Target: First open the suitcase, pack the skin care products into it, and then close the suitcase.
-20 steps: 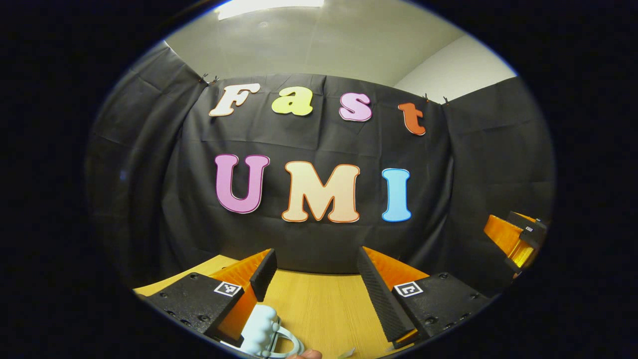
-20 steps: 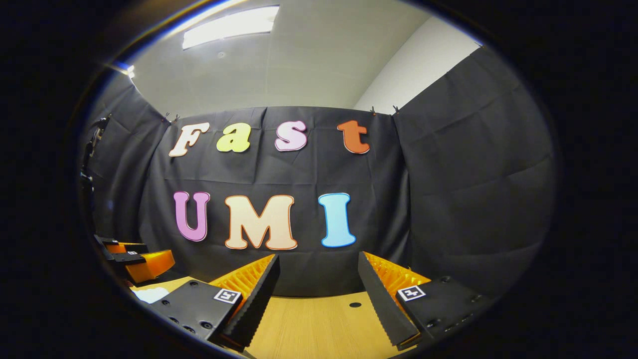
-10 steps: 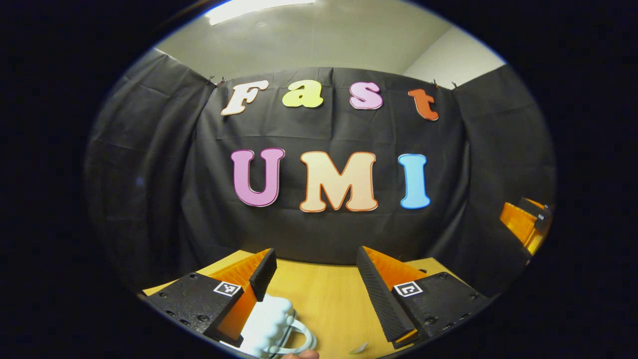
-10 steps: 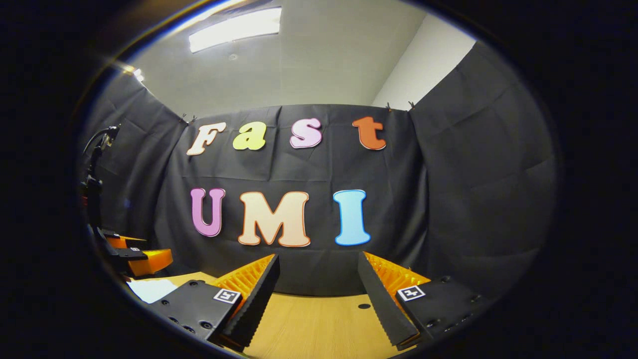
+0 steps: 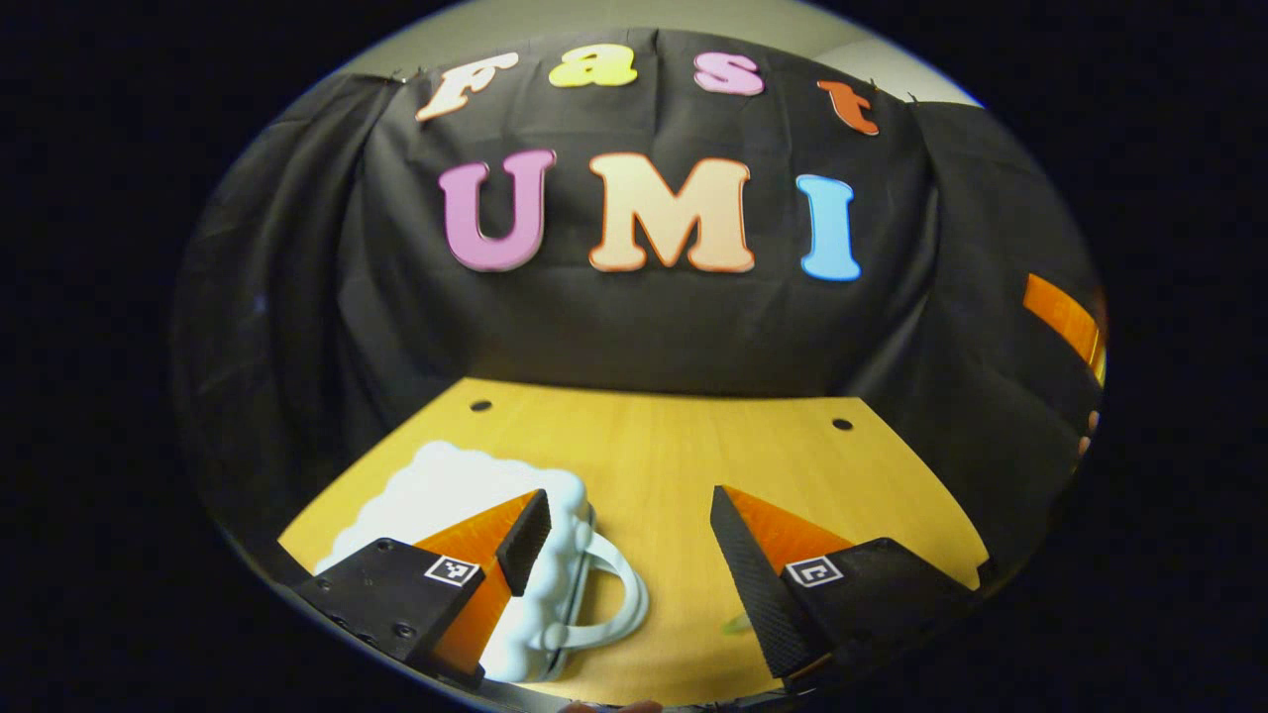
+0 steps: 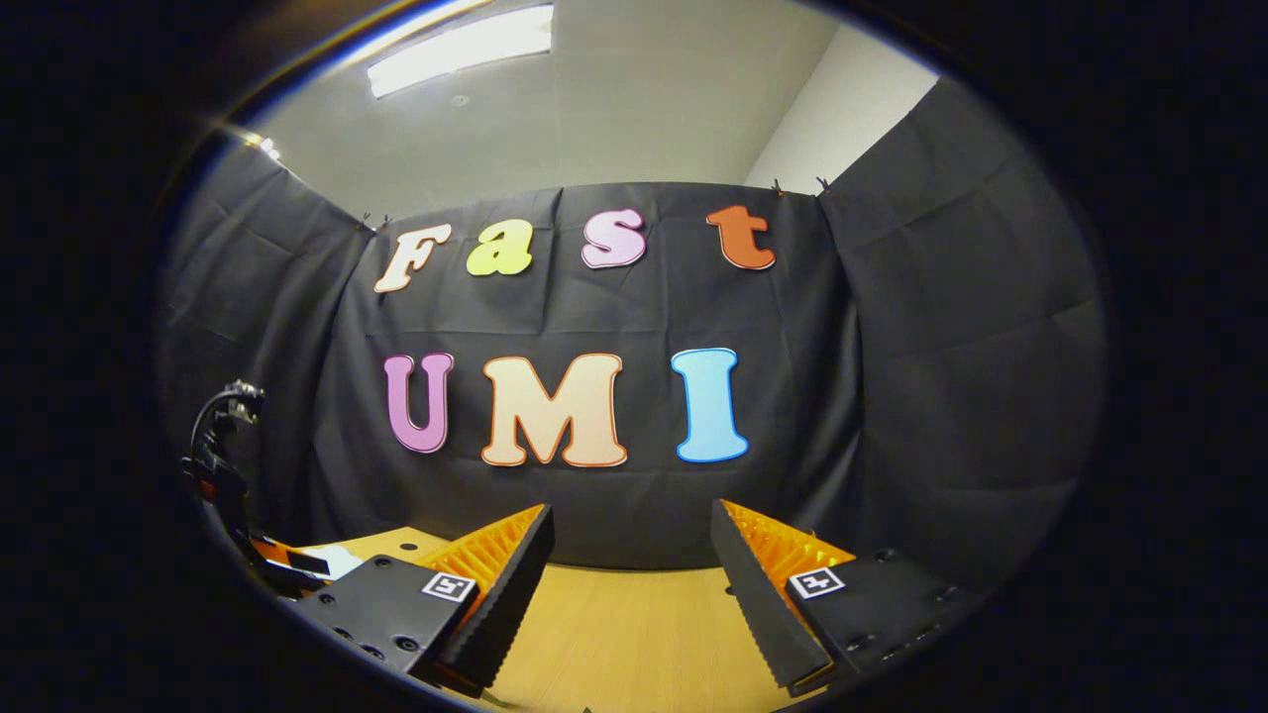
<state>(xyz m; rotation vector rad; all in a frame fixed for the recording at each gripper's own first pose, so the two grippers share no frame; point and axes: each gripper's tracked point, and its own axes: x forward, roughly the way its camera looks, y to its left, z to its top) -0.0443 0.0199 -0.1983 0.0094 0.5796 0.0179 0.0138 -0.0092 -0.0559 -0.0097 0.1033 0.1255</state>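
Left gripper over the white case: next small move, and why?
Probably ease the left gripper down and a little to its left, to bring the open fingers around the suitcase handle. The pale, scallop-edged case looks closed, lying flat on the wooden table; its loop handle lies between the fingers, nearer the left one. Nothing is gripped. The right gripper hangs open above the table.

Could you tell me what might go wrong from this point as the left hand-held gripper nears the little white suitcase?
The left hand-held gripper is open with one finger over the white suitcase, not the handle; closing here could nudge the case across the smooth wooden table. The right hand-held gripper hangs open, steadying nothing.
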